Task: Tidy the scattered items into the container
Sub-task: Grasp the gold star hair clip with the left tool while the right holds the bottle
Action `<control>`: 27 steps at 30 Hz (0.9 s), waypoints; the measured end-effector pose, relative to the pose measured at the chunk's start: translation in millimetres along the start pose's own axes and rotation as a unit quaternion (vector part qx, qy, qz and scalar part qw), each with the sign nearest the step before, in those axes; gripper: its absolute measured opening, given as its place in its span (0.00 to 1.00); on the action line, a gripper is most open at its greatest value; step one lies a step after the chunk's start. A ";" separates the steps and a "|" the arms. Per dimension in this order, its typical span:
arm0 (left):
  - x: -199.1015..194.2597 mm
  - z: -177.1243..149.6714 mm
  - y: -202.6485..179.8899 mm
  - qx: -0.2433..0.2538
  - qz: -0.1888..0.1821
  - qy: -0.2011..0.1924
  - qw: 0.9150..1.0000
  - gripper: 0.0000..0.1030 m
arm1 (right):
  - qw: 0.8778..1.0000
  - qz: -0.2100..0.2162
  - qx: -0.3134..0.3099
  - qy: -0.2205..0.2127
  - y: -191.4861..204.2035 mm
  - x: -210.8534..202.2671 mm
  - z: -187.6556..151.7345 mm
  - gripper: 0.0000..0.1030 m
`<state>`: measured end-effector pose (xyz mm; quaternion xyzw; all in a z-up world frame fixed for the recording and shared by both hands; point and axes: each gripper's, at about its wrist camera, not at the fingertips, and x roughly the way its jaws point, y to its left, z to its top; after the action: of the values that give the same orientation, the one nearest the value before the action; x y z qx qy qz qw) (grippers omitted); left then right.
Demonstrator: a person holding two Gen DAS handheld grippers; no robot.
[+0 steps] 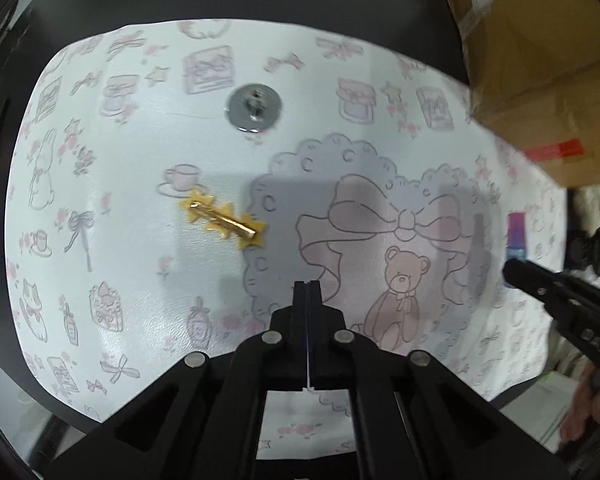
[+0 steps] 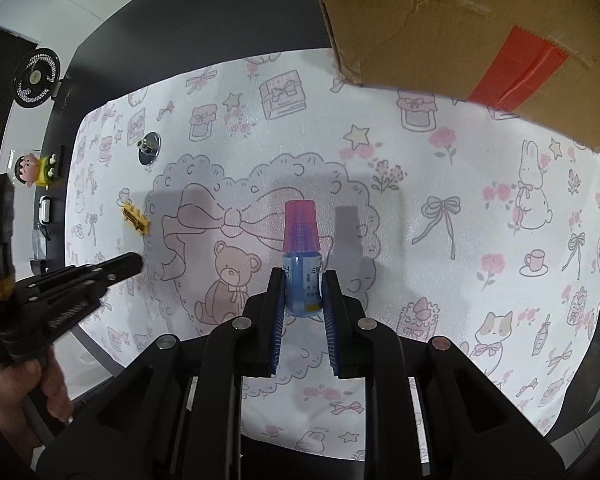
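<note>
The right gripper (image 2: 302,280) is gripping a small blue bottle (image 2: 302,284) with a pink cap, jaws clamped on its body at the centre of the right wrist view; the bottle is standing upright over the patterned mat (image 2: 420,208) covering the worktop. The left gripper (image 1: 307,286) is hovering above the mat with its jaws pressed together on nothing. A gold star hair clip (image 1: 224,222) is lying left of centre in the left wrist view, and a round metal piece (image 1: 254,109) is sitting above it. The cardboard box (image 2: 460,24) is filling the upper right of the right wrist view
</note>
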<state>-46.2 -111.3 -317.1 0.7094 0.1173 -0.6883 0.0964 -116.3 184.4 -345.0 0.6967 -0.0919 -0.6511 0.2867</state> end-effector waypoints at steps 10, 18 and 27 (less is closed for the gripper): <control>14.1 -0.8 -9.4 -0.036 0.016 0.001 0.999 0.29 | 1.000 0.004 -0.012 0.005 10.9 6.6 5.0 0.18; 32.0 15.7 -10.7 -0.081 0.058 0.007 0.995 0.51 | 1.000 0.003 -0.010 0.012 10.9 11.8 7.7 0.18; 46.0 19.0 -19.7 -0.056 0.095 0.018 0.994 0.26 | 1.000 0.000 -0.010 0.020 10.4 14.7 17.8 0.18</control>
<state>-69.0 -96.7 -363.2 0.7228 0.0893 -0.6556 0.1994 -128.8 163.5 -352.0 0.7070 -0.0795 -0.6378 0.2952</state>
